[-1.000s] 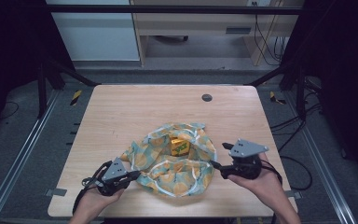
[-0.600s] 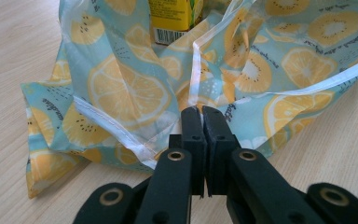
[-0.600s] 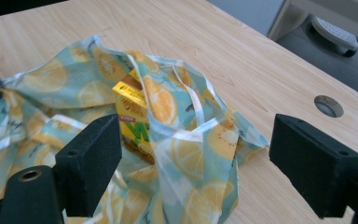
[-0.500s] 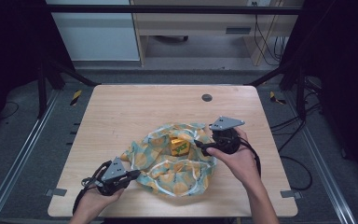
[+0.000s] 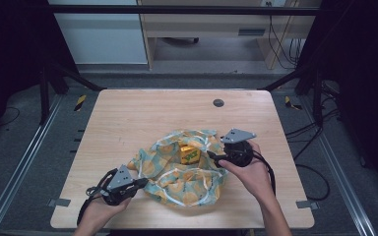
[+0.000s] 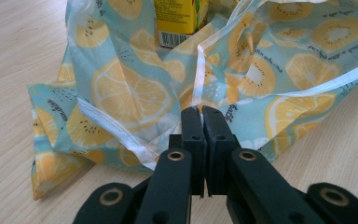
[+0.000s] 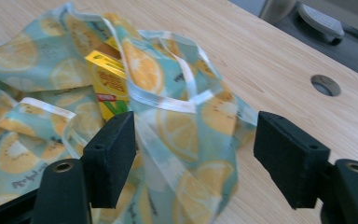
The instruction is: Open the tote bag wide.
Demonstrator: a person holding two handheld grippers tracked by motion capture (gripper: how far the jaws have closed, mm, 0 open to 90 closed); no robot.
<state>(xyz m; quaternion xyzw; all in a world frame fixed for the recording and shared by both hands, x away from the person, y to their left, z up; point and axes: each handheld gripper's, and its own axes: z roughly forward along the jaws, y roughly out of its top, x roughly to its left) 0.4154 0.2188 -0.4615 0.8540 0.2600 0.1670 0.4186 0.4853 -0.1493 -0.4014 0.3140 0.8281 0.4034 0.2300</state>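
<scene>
Lemon-print blue cloth bag [image 5: 187, 169] with its yellow juice box [image 5: 189, 154] bunches right between your right gripper's [image 7: 193, 158] wide-open jaws, while your left gripper [image 6: 200, 119] pinches its white-edged near corner.

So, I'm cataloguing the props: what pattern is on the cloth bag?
Lemon slices on pale blue cloth bag, clearest in left gripper view.

The bench [image 5: 142, 123] is pale, matt wood grain. At frame centre, the bag [image 5: 187, 177] is thin, slightly shiny printed cloth; the carton [image 5: 189, 154] is glossy yellow card. Both grippers' jaws look matt black plastic.
</scene>
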